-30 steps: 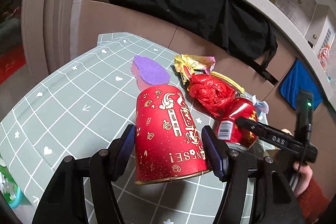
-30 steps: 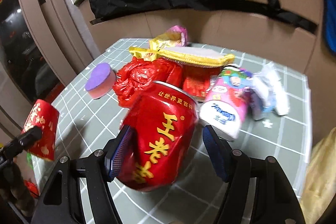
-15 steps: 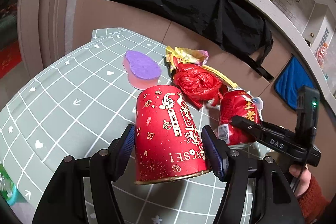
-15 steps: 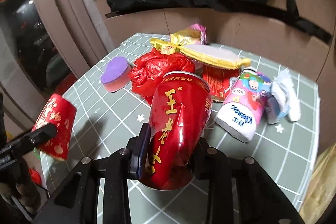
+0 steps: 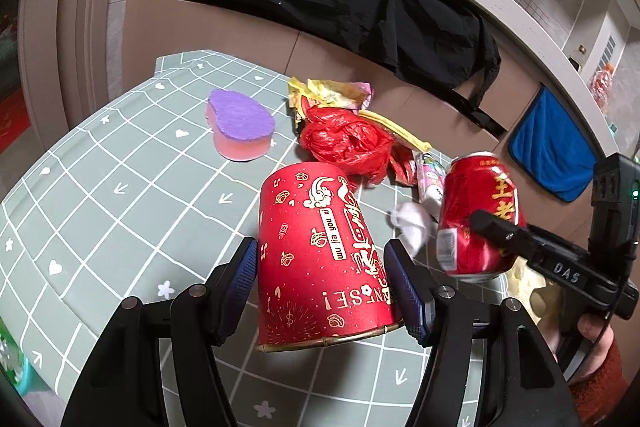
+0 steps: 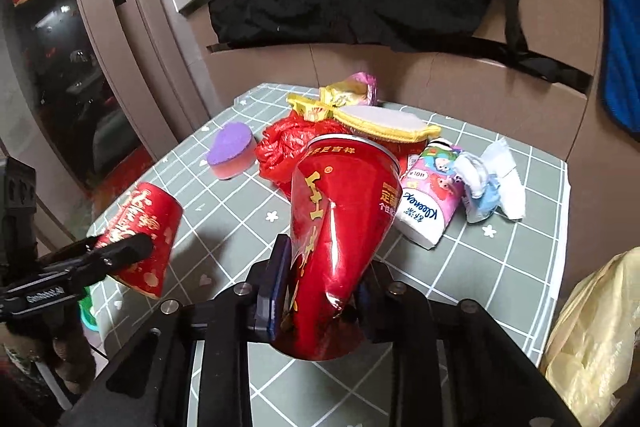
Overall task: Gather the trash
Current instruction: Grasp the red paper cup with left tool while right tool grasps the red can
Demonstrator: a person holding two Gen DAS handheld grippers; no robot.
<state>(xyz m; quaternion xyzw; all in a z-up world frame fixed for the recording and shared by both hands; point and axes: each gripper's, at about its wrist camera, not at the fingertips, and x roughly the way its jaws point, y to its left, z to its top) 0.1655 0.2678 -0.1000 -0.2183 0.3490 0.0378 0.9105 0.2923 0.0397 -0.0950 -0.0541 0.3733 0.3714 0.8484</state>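
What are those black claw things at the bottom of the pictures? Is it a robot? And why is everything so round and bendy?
It isn't a robot. A person holds a black two-finger grabber in each hand, and each grabber has a small camera looking along its fingers. The wide lens makes things look bendy.

One picture comes from the left gripper. It is squeezing a red paper cup, held upside down. The other comes from the right gripper, which is squeezing a red drink can hard enough to dent it. Each camera also sees the other grabber off to the side.

On the green checked table lie a purple and pink sponge, a crumpled red plastic bag, yellow wrappers, a tissue pack and some white paper scraps.
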